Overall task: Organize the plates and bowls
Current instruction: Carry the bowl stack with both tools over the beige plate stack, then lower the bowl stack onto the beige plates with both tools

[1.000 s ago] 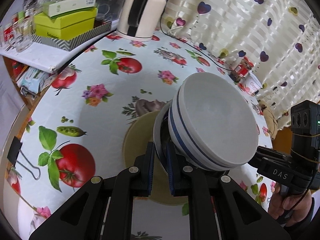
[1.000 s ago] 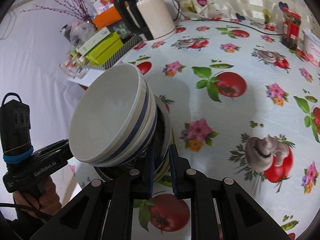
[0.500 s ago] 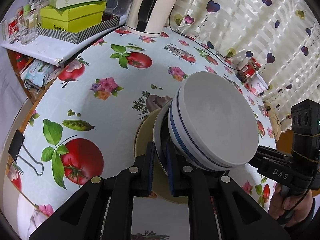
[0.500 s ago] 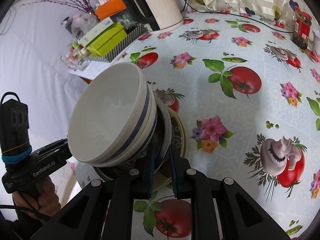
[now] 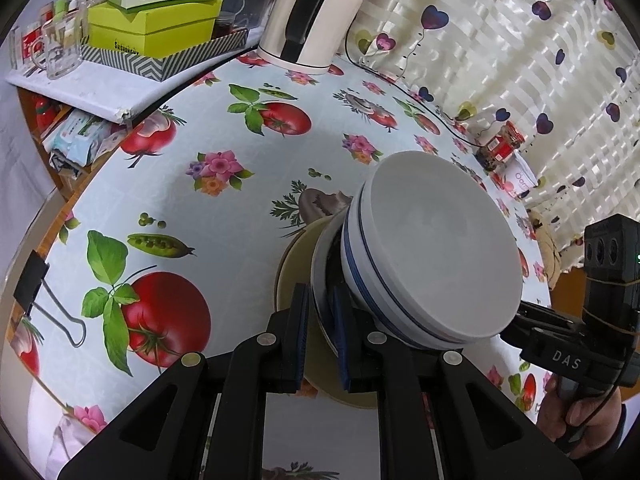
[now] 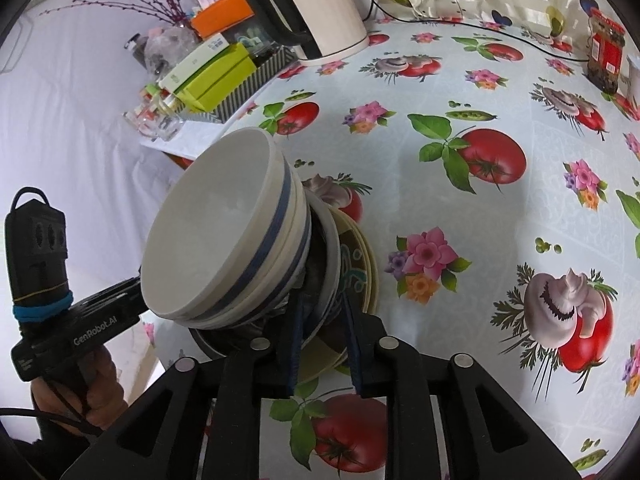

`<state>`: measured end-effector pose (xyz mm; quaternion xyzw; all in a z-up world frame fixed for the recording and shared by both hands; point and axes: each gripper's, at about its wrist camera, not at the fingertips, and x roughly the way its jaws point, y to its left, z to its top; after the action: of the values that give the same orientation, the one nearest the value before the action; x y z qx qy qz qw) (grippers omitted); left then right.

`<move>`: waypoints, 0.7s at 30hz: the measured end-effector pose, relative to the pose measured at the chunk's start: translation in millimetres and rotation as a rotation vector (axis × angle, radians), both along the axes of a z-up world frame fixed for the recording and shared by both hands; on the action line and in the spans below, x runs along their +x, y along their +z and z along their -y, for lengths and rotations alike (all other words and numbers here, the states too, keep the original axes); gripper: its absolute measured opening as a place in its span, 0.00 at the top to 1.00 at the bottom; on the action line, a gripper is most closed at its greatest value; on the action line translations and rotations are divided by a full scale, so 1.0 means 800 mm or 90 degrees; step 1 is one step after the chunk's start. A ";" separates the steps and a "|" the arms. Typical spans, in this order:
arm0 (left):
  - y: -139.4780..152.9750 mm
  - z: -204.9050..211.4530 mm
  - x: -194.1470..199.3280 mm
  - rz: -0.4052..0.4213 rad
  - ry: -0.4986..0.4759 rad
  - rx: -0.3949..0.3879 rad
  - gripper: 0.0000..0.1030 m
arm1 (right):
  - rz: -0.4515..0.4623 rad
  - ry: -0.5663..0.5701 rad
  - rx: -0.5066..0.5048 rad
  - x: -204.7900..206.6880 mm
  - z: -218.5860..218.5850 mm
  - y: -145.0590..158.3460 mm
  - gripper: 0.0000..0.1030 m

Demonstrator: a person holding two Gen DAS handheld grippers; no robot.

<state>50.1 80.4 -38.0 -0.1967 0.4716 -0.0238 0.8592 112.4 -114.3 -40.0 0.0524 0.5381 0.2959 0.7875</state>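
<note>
White porcelain bowls [image 5: 432, 256] with blue bands are sitting nested on a pale plate [image 5: 320, 276], and that plate is resting on a tan plate [image 5: 290, 276] lying on the flowered tablecloth [image 5: 208, 208]. The left tongs [image 5: 320, 340] are pinching the pale plate's rim between their blue pads, directly ahead of their tips. The right tongs [image 6: 324, 344] are standing a little parted around the opposite rim; whether their pads are still pressing on it cannot be told from the right view. The other handle [image 6: 48, 280] is showing beyond the stack in each view, so the two tools are facing each other across it. By the look of it, the stack is being set down onto the tan plate, so the placing step seems nearly done. The next move is calling for both tongs to open fully and draw straight back without nudging the rim, since the tall bowls could slide.
</note>
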 end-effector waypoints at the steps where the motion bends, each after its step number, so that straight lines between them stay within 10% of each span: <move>1: 0.000 0.000 0.000 0.000 0.000 0.002 0.88 | 0.000 -0.001 -0.001 -0.001 0.001 0.000 0.77; 21: 0.029 0.006 -0.026 0.035 0.023 0.046 0.85 | 0.031 -0.015 -0.007 -0.033 0.024 0.019 0.64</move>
<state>29.4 75.4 -14.4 -0.1735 0.4450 0.0033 0.8786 86.0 -133.6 -24.9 0.0474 0.5194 0.2848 0.8043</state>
